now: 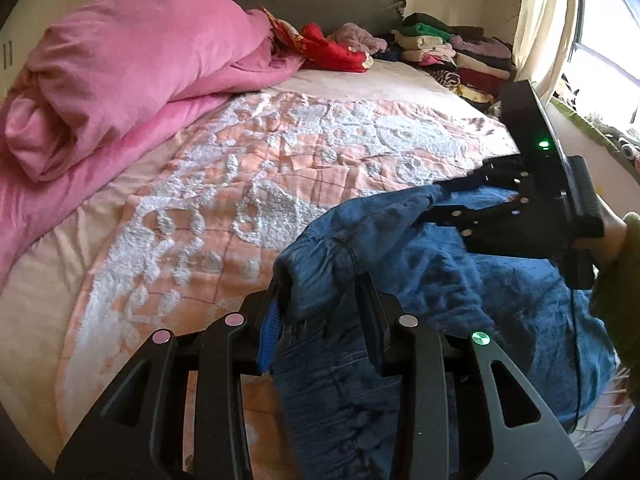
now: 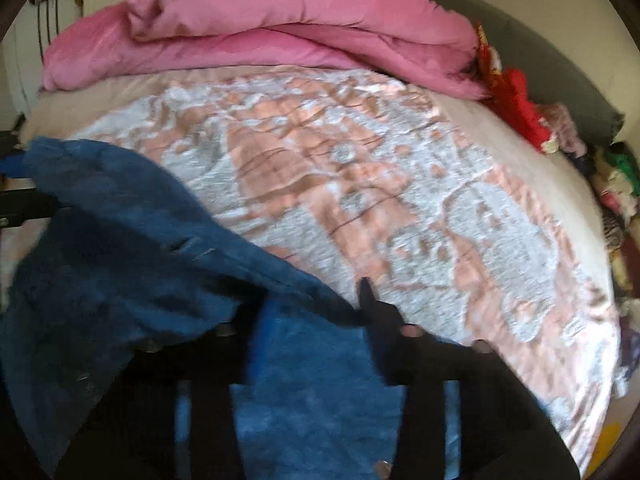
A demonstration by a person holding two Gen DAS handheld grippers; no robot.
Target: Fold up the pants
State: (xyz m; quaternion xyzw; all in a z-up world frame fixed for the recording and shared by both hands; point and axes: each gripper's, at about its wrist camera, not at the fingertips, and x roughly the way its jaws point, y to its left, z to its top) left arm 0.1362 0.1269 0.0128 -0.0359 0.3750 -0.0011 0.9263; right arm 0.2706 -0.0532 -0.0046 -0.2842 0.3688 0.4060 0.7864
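The pants (image 1: 420, 264) are blue denim with an elastic waistband, held up over the near edge of the bed. My left gripper (image 1: 320, 300) is shut on a bunched part of the waistband. My right gripper (image 1: 472, 184) shows at the right of the left wrist view, shut on the other end of the waistband. In the right wrist view the pants (image 2: 132, 248) drape over my right gripper (image 2: 308, 304); its left finger is hidden under cloth. This view is blurred.
The bed has a pink and white quilt (image 1: 248, 168). A rolled pink duvet (image 1: 132, 80) lies at the far left. Red cloth (image 1: 332, 48) and stacks of folded clothes (image 1: 452, 52) sit by the grey headboard (image 1: 320, 4). A window (image 1: 600, 40) is at the right.
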